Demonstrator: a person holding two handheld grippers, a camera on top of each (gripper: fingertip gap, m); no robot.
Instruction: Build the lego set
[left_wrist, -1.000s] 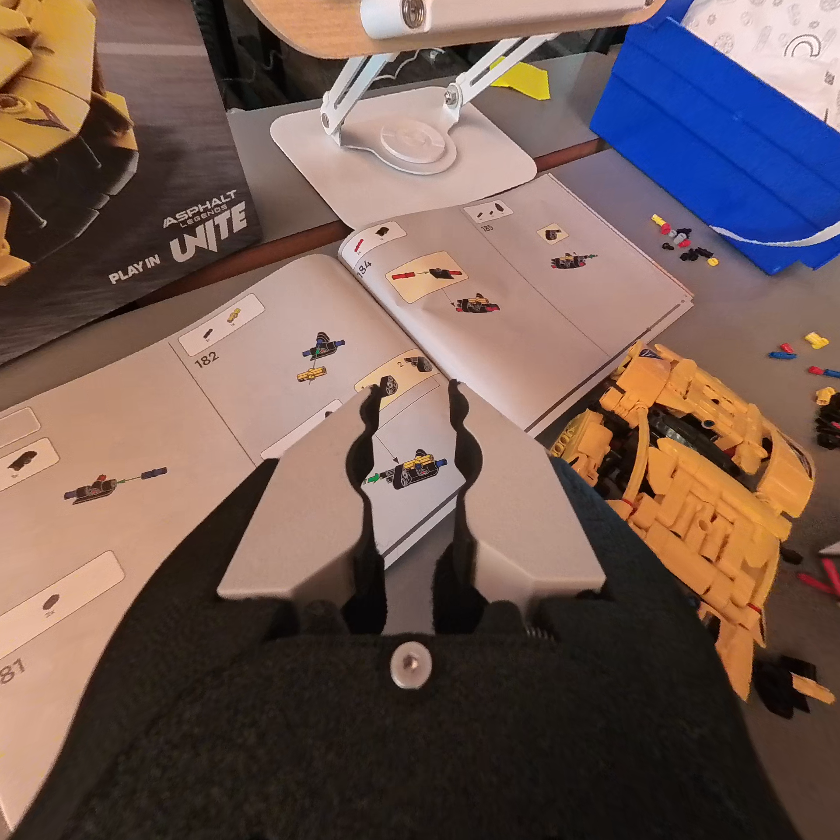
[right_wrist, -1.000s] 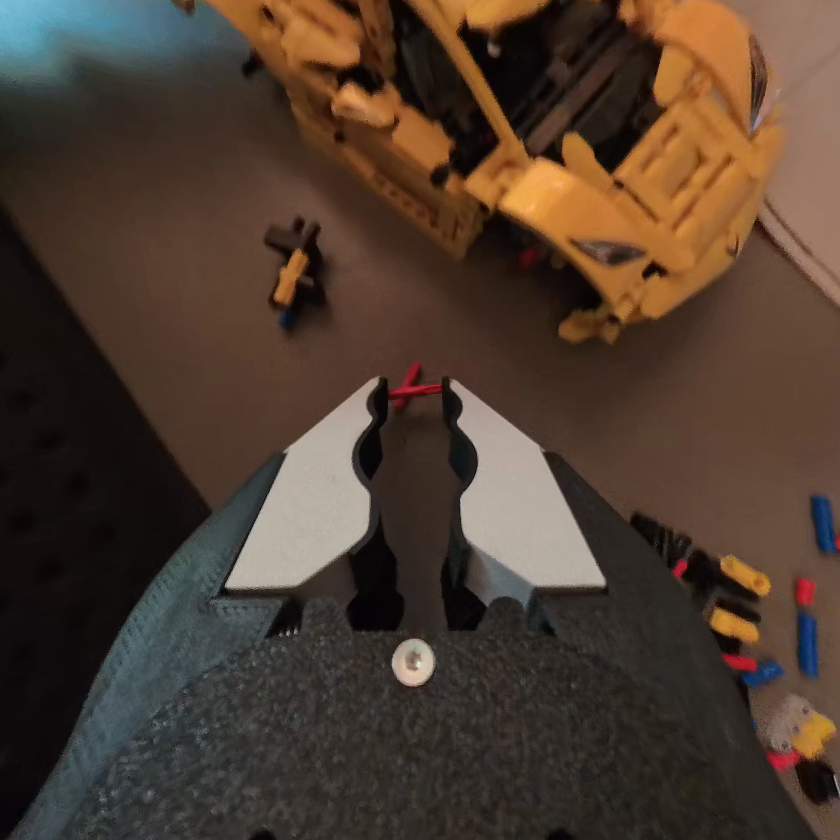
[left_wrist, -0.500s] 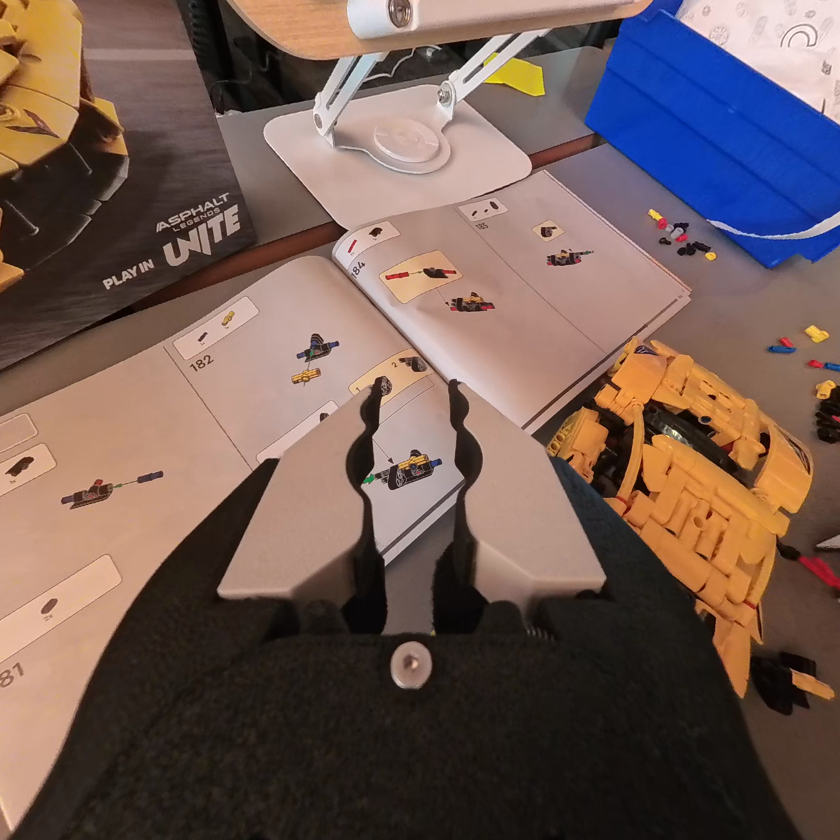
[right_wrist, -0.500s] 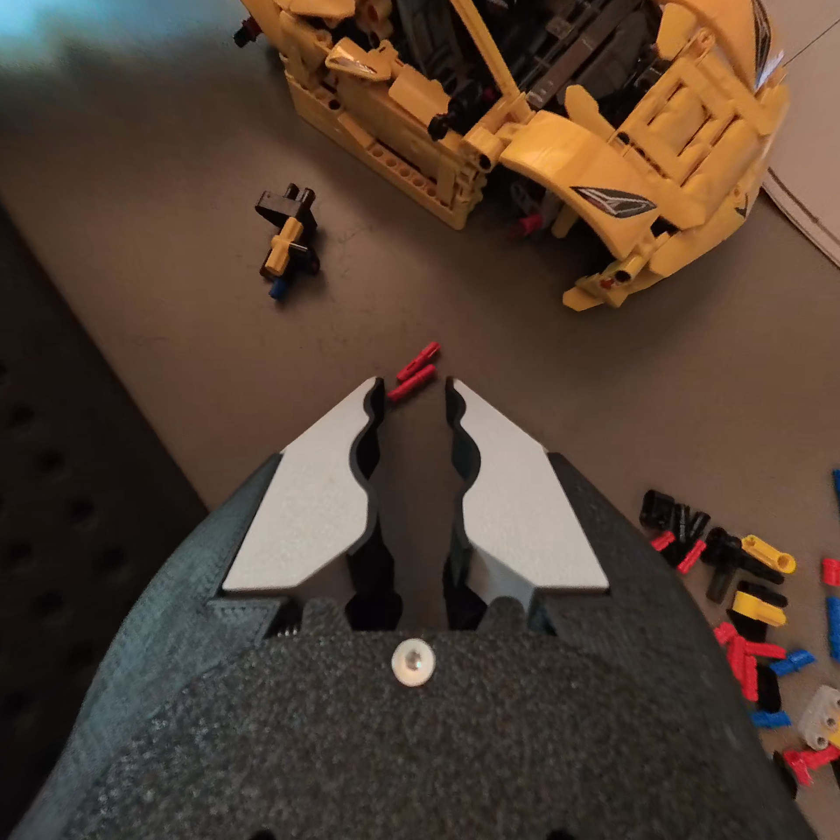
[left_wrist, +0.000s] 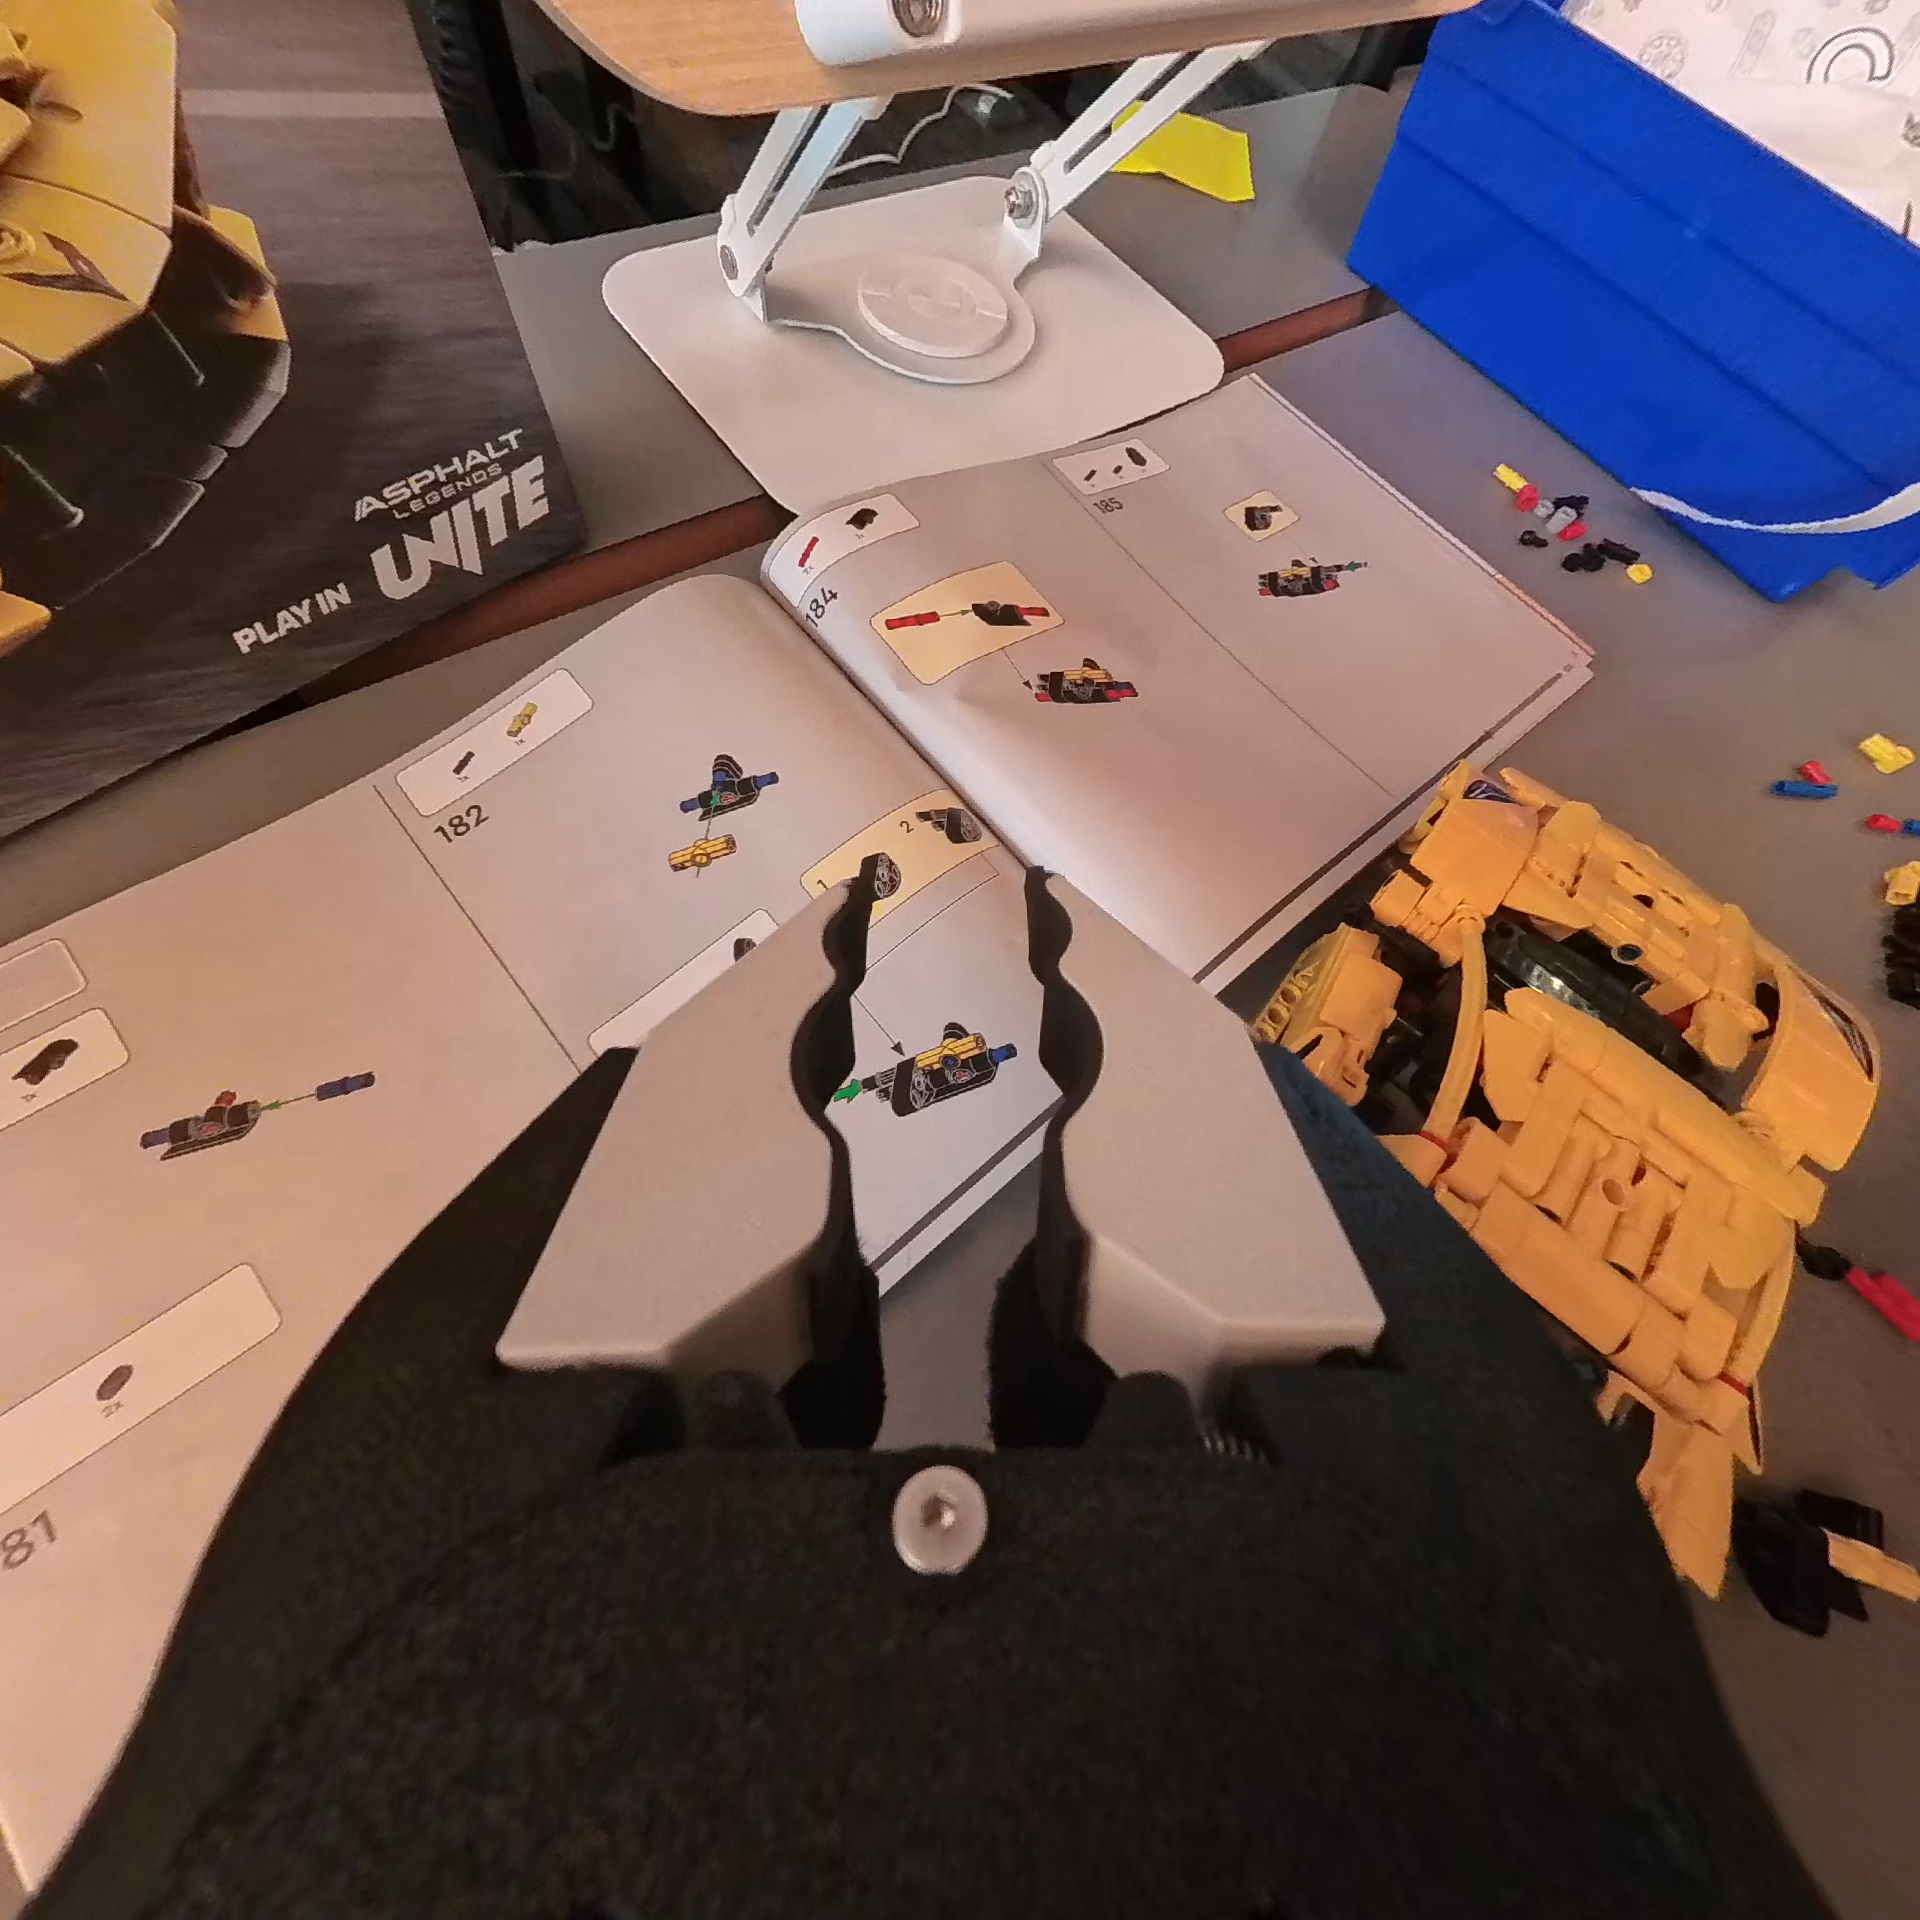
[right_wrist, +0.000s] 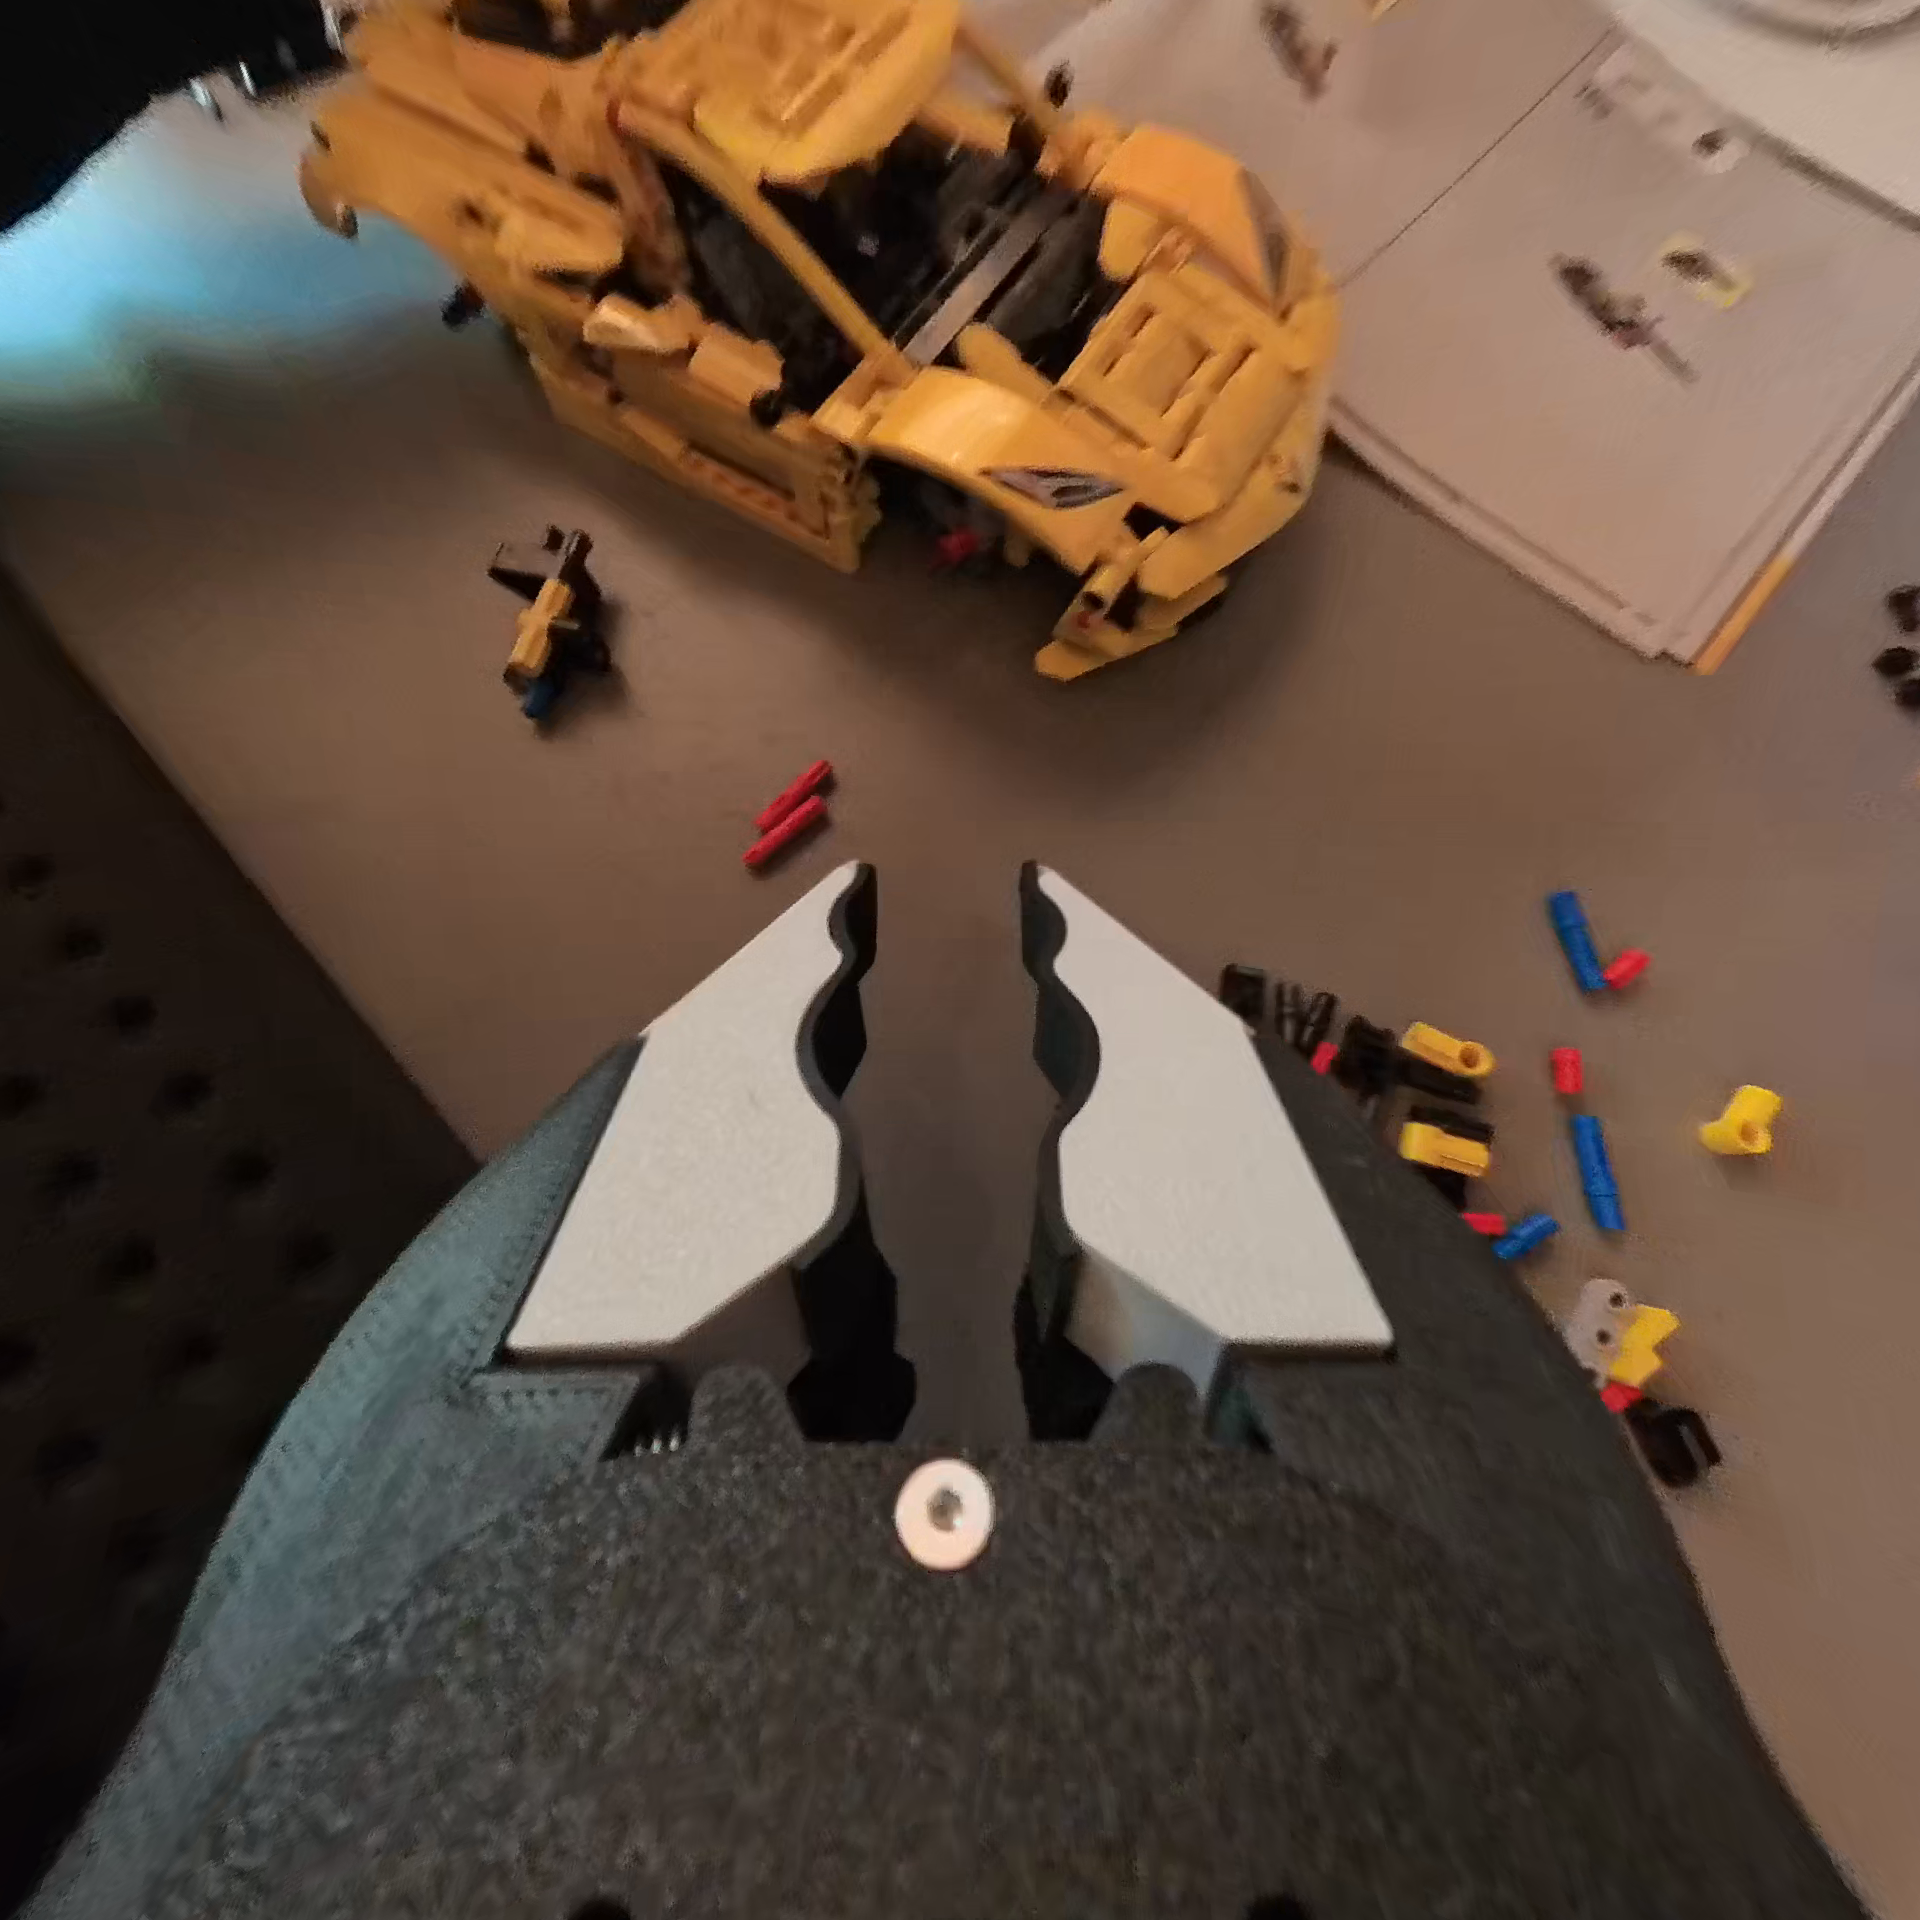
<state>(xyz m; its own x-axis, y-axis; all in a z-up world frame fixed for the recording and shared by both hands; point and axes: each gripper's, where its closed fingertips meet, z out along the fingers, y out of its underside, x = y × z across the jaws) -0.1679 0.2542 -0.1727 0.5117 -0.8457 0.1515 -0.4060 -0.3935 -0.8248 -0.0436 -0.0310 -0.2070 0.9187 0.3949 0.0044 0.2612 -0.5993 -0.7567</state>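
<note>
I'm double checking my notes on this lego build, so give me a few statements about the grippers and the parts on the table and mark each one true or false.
1. The right gripper is open and holds nothing. True.
2. The two red pins sit between the right gripper's fingertips. False: they lie on the table, ahead and left of the tips.
3. The left gripper hovers over the open instruction booklet. True.
4. The yellow car is clamped in the left gripper. False: it rests on the table, ungripped.

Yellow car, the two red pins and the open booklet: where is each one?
Yellow car (right_wrist: 1049, 416): right wrist view, front fender.
Two red pins (right_wrist: 788, 814): right wrist view, between the pair.
Open booklet (left_wrist: 1195, 665): left wrist view, right-hand page.
</note>
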